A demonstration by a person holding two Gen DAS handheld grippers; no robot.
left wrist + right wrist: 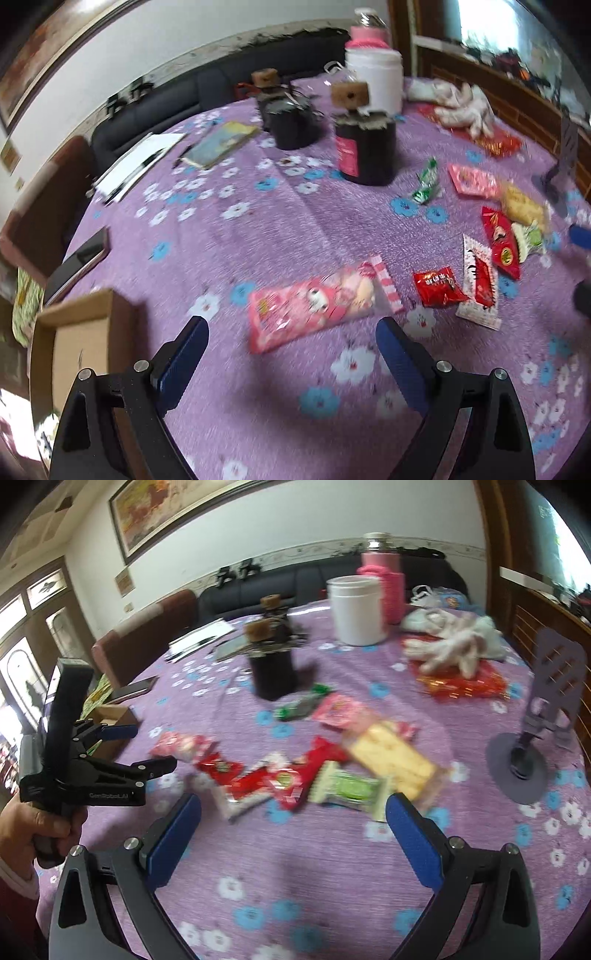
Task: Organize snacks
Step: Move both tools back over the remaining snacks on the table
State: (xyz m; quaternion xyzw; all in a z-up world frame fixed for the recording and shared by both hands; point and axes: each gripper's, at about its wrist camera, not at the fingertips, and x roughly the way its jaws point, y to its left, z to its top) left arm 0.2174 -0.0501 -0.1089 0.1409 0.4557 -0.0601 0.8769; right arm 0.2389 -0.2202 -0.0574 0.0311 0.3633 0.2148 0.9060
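Observation:
Several snack packets lie on the purple flowered tablecloth (258, 229). A long pink packet (314, 306) lies just ahead of my open, empty left gripper (291, 328). Right of it are a small red packet (437, 288), a red-and-white packet (478, 284) and a green candy (426, 181). An open cardboard box (77, 343) sits at the left. My right gripper (293, 805) is open and empty, above red packets (258, 779), a green-white packet (351, 788) and a yellow cracker pack (391, 757). The left gripper (144, 749) shows at the left of the right wrist view, open.
Two dark jars with cork stoppers (365, 144) (288, 114), a white canister (373, 77) and a pink bottle (384, 583) stand at the back. White gloves (447, 642), a purple phone stand (535, 731), a phone (79, 258), and books (221, 142) lie around.

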